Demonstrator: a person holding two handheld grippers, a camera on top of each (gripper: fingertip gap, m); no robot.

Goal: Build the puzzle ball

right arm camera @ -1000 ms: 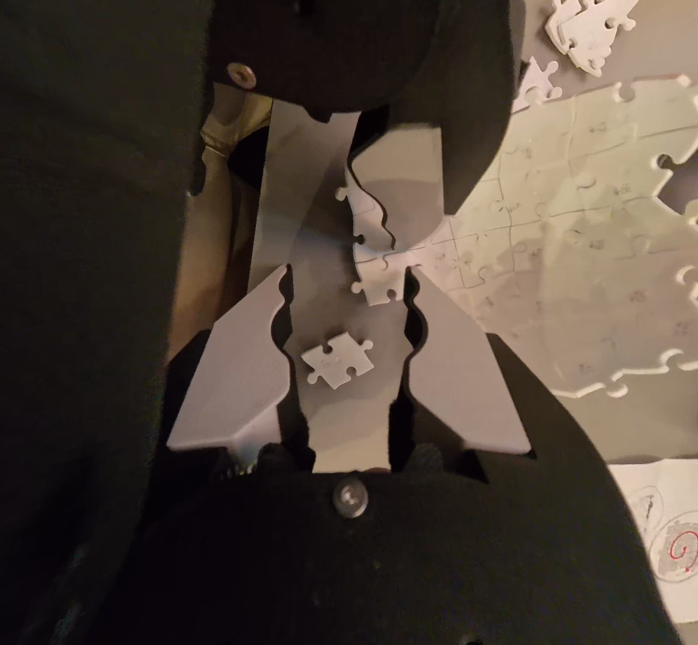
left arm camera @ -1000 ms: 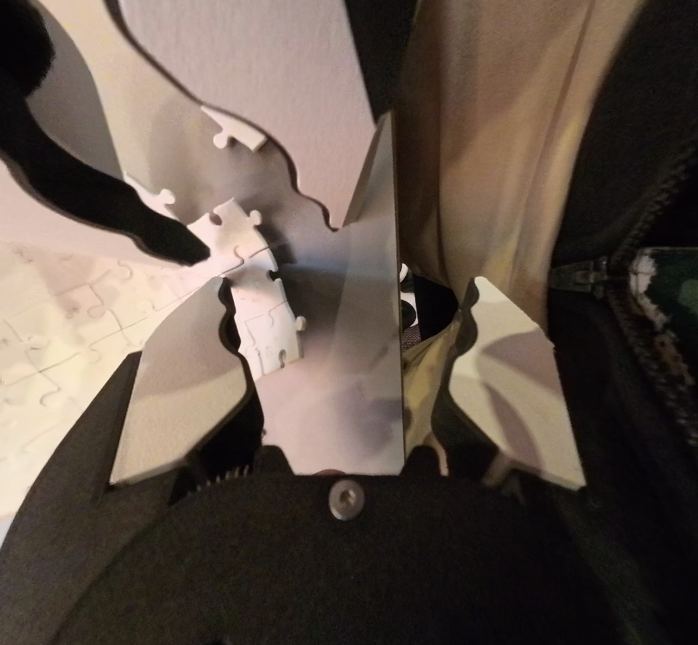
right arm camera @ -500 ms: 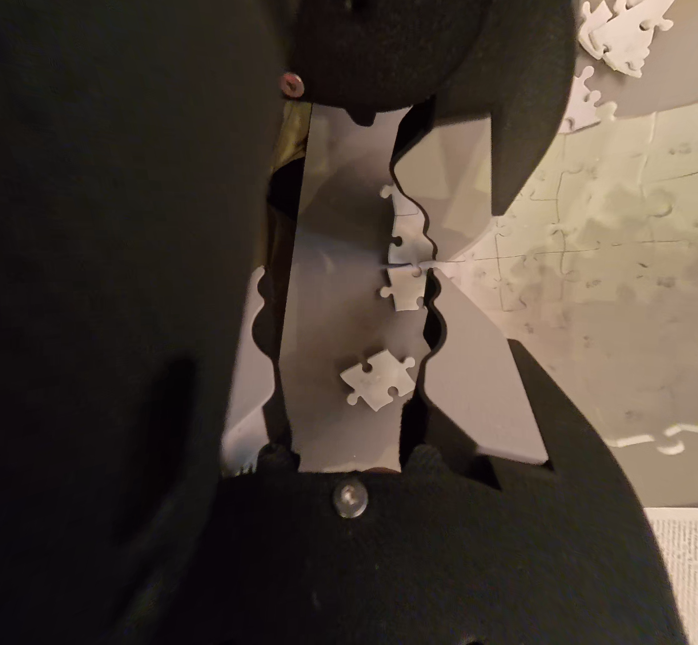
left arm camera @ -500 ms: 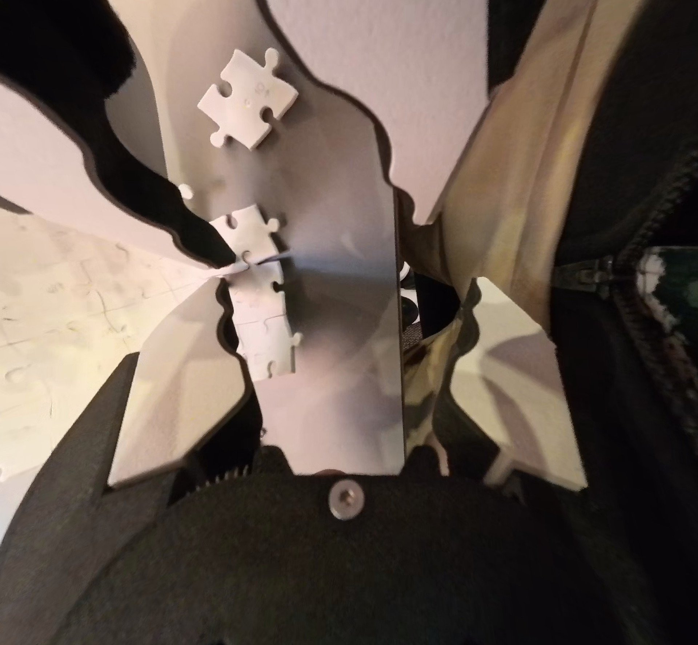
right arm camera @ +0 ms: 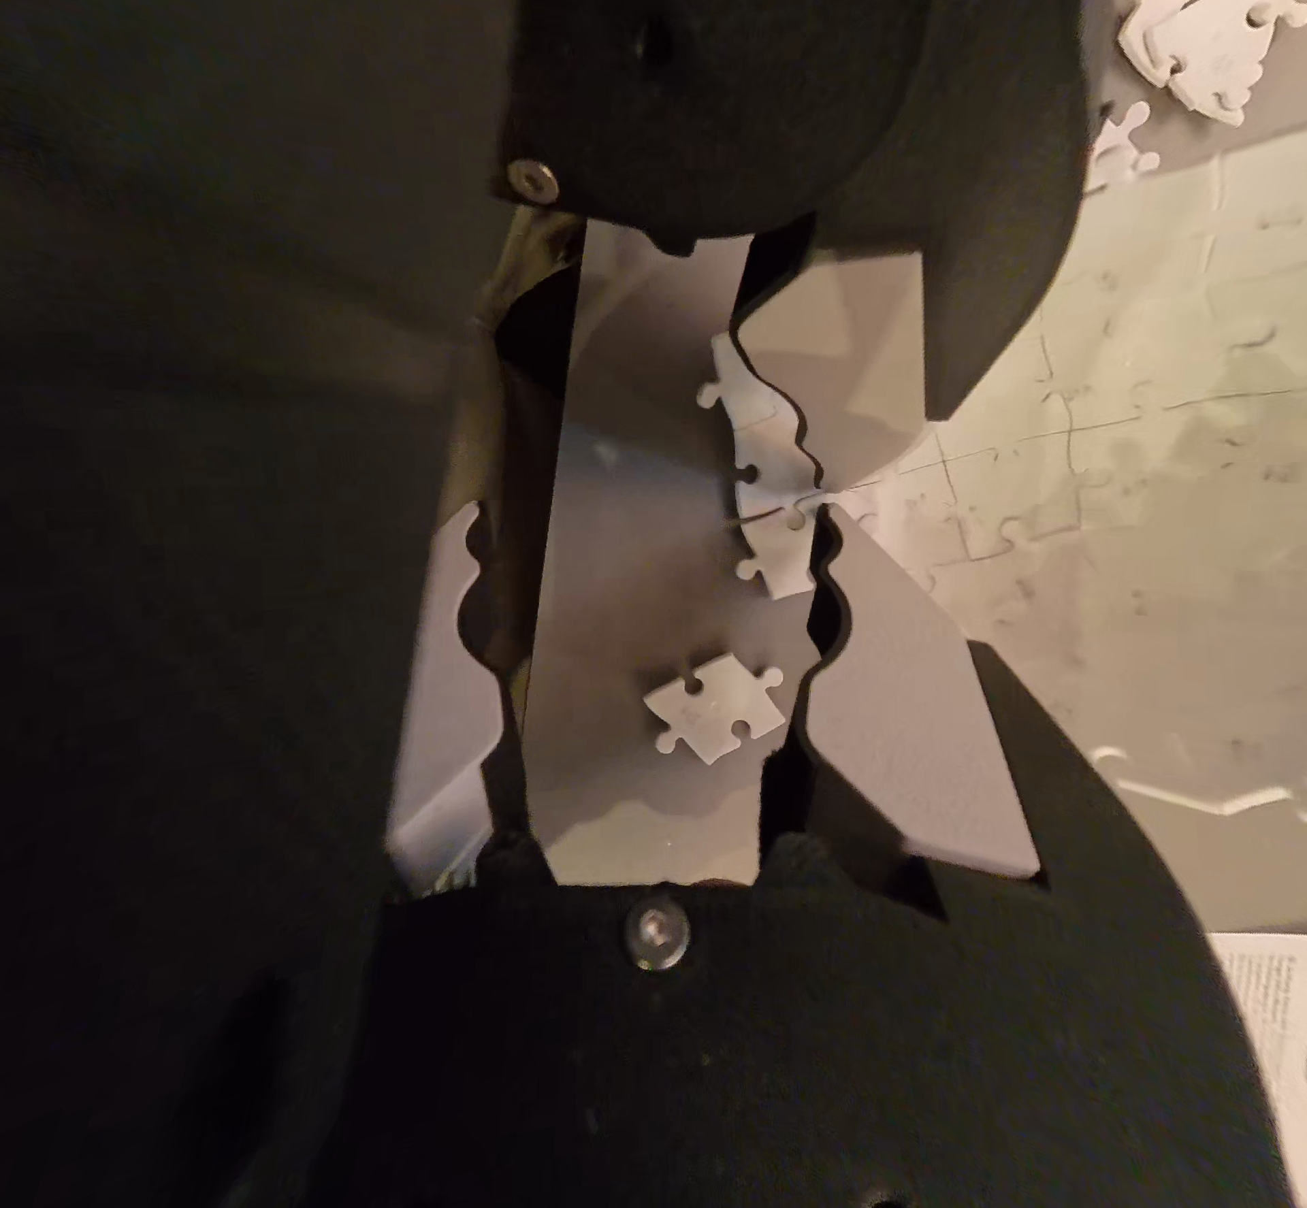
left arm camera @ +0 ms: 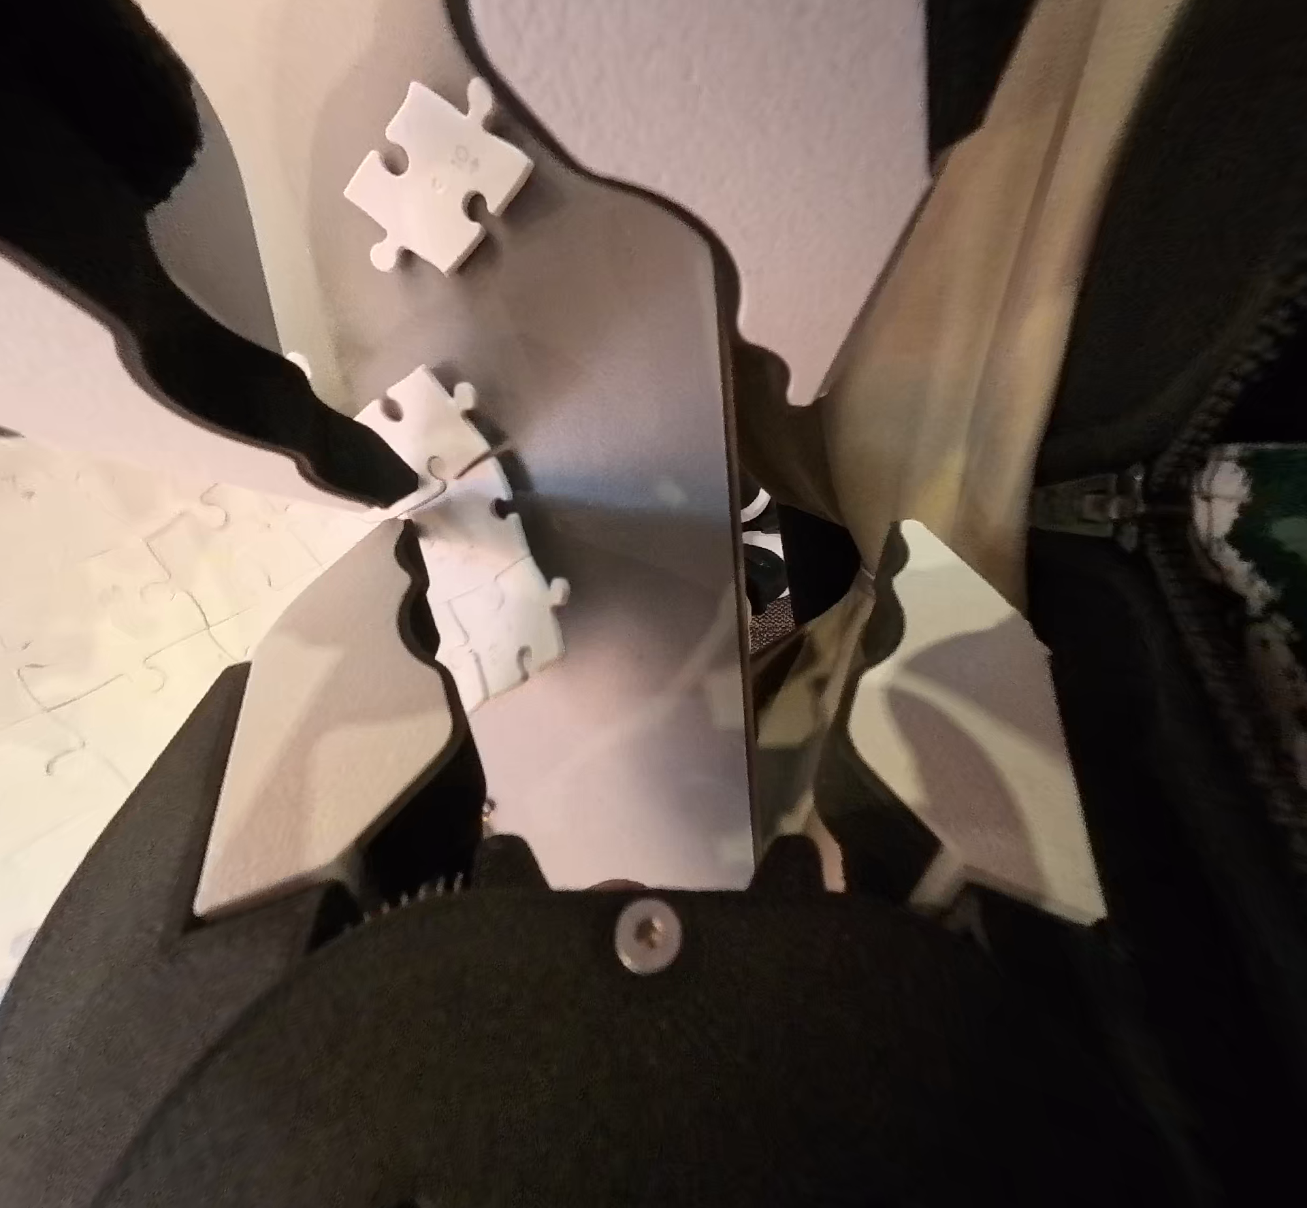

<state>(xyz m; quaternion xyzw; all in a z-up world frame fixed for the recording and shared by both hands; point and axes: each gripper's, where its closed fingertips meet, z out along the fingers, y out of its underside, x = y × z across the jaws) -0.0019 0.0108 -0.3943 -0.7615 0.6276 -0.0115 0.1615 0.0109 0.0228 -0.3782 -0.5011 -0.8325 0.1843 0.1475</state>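
Left hand-held gripper (left arm camera: 640, 541): jaws spread wide, gripping nothing — its left finger (left arm camera: 332, 700) presses on the rim of the assembled puzzle sheet (left arm camera: 488, 580).
Right hand-held gripper (right arm camera: 647, 523): also wide apart, empty; one fingertip meets the left one on the sheet's edge.
Loose puzzle piece (right arm camera: 714, 707): flat on the grey surface (right arm camera: 636, 538), between the right fingers.
Surface edge: close beside — little room.

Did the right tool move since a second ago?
Yes. The right tool shifted left; the loose puzzle piece now shows farther right between its jaws.
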